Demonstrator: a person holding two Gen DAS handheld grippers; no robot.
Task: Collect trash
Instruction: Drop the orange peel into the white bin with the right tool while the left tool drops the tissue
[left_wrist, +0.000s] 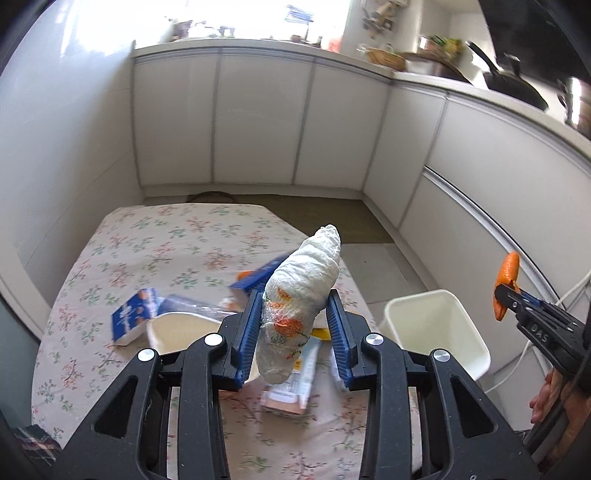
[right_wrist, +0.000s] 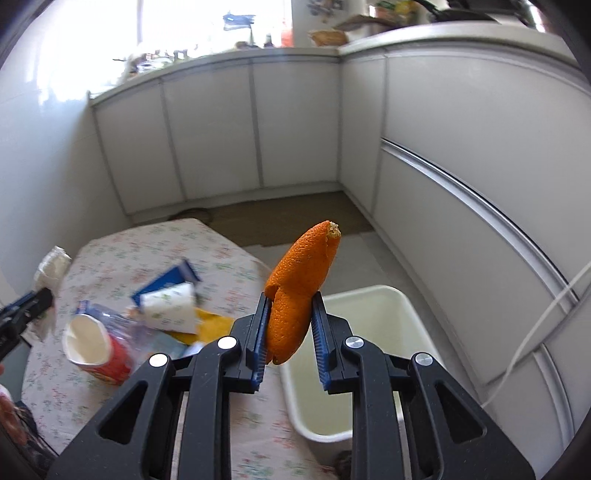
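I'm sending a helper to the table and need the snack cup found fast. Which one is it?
Start at the floral-clothed table left of the white bin. In the trash pile near its edge lies the cup, tipped on its side. It alone is red outside, with a cream inside.

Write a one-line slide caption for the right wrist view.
Right tool grips an orange peel above the white bin, beside a table littered with trash.

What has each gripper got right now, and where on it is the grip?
Left gripper: crumpled paper towel, pinched near its lower middle. Right gripper: orange peel, clamped across its lower half, tip sticking up.
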